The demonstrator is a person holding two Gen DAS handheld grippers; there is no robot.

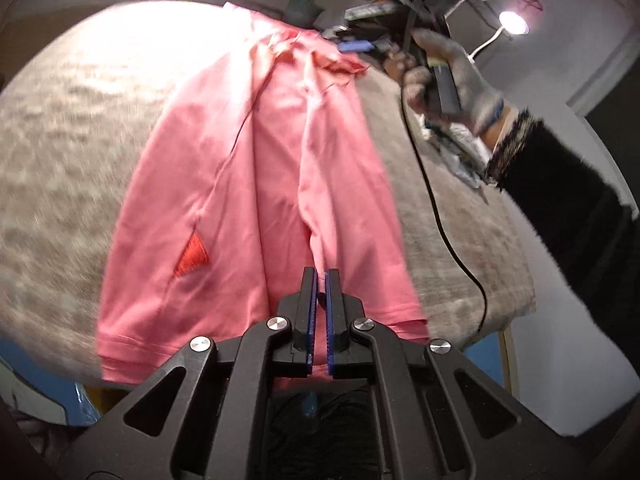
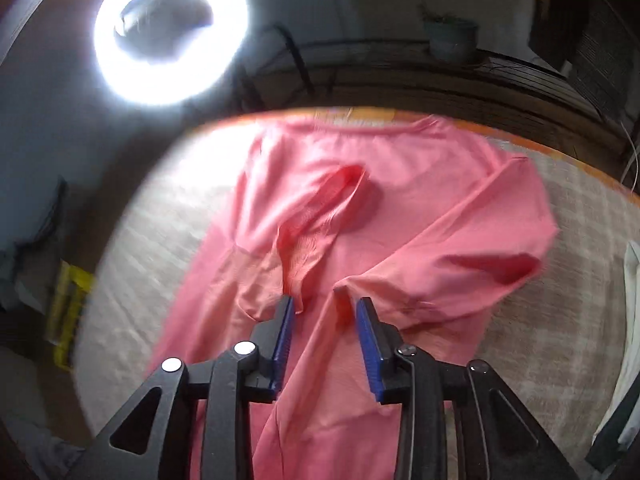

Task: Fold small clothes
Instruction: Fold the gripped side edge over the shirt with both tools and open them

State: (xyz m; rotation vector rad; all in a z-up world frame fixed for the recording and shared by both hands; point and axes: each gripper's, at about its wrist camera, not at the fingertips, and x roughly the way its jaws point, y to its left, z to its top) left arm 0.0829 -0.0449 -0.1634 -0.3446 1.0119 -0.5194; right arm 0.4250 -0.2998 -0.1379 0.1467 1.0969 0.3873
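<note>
A pink shirt (image 1: 248,184) lies spread on the grey cloth-covered table (image 1: 68,168). My left gripper (image 1: 321,276) is shut on a fold of the pink shirt near its hem and pulls the fabric into a ridge. In the right wrist view the pink shirt (image 2: 400,200) lies with its collar toward me and a sleeve off to the right. My right gripper (image 2: 324,304) is open just above the shirt, its jaws either side of a raised fold. The right gripper's handle, held in a gloved hand (image 1: 444,80), shows at the upper right of the left wrist view.
A ring light (image 2: 168,36) glares beyond the table's far edge. A black cable (image 1: 448,232) hangs from the right gripper across the table's right side. Clutter (image 1: 372,40) lies past the shirt. A plant pot (image 2: 450,36) stands on a ledge behind.
</note>
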